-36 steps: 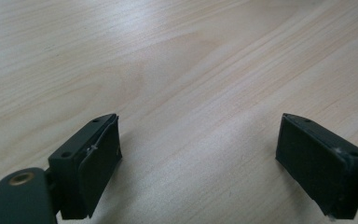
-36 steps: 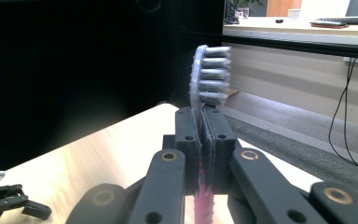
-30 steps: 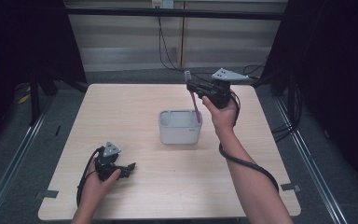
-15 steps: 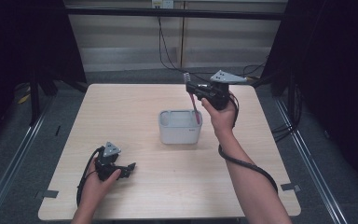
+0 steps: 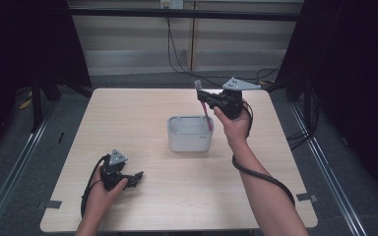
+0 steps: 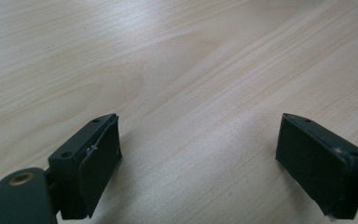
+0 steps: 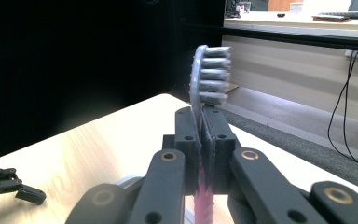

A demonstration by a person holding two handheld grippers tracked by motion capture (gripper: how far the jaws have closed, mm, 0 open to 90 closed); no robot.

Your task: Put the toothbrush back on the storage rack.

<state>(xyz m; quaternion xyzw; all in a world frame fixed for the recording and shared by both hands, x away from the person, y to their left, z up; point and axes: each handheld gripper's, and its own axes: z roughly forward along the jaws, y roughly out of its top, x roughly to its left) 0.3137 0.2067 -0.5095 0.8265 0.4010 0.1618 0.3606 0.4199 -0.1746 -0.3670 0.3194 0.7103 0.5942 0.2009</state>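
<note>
Pale wood-grain tabletop (image 5: pixel 142 123) under dim surroundings, dark curtains to either side, cables trailing along the back wall. Toothbrush (image 5: pixel 204 105) held above the right rim of a white rectangular bin (image 5: pixel 189 140), grey bristled head (image 7: pixel 209 74) up, pink handle (image 5: pixel 207 118) pointing down toward the bin's opening; cannot tell whether the handle tip touches the bin. Right tongs (image 5: pixel 200 96) clamped narrow on the brush just below the head, jaws pressed flat against both sides in the right gripper view (image 7: pixel 200 135), pink handle showing beneath them. Right hand (image 5: pixel 234 125) raised over the bin's right edge, grey three-cornered plate (image 5: pixel 240 84) on top of the gripper, cable looping down along the forearm. Bin near the middle of the tabletop, well apart from the left tongs (image 5: pixel 135 178). Left tongs resting low at the near-left part of the tabletop, jaws spread wide, nothing but bare wood between them in the left gripper view (image 6: pixel 200 163). Left hand (image 5: pixel 103 189) wrapped round the gripper body.
</note>
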